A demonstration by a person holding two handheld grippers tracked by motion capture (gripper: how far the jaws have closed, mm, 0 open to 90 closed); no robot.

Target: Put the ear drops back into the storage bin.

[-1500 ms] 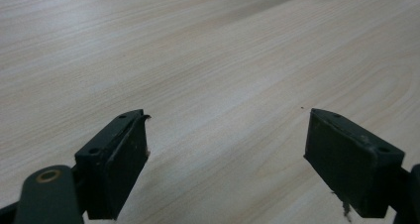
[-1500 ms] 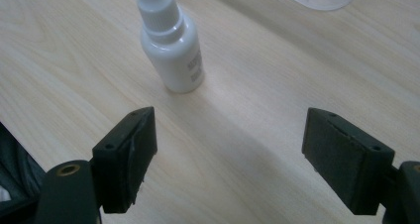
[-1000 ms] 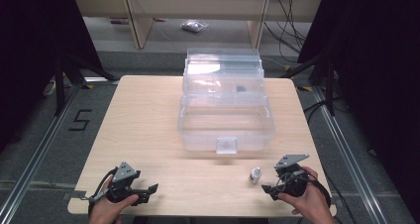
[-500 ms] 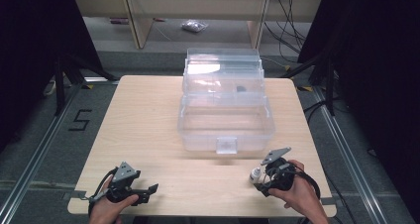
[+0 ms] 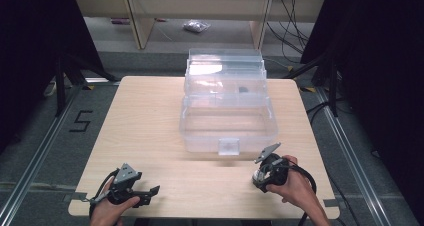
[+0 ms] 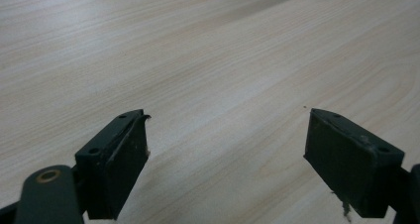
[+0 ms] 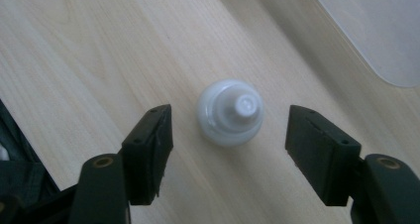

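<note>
The right gripper (image 5: pixel 261 175) hangs over the near right part of the table (image 5: pixel 150 116), held in the person's right hand (image 5: pixel 292 188), and it points down at a small white bottle (image 7: pixel 231 111) that stands upright on the wood. In the right gripper view the bottle sits between the two black jaws, a little nearer the left one, with bare wood showing on both sides of it, so the pads are not pressing on it; the jaws have just been closing around it and stand part open. In the high view the bottle (image 5: pixel 257 175) is mostly hidden under that gripper. Just beyond the right gripper, farther from the person, stands a clear plastic box (image 5: pixel 227 121) with its lid raised behind it, and a corner of it shows at the upper right of the right gripper view. The left gripper (image 5: pixel 149 191) lies low over the near left part of the table, well apart from the bottle; its jaws (image 6: pixel 225 169) stand wide open with only bare wood between them.
</note>
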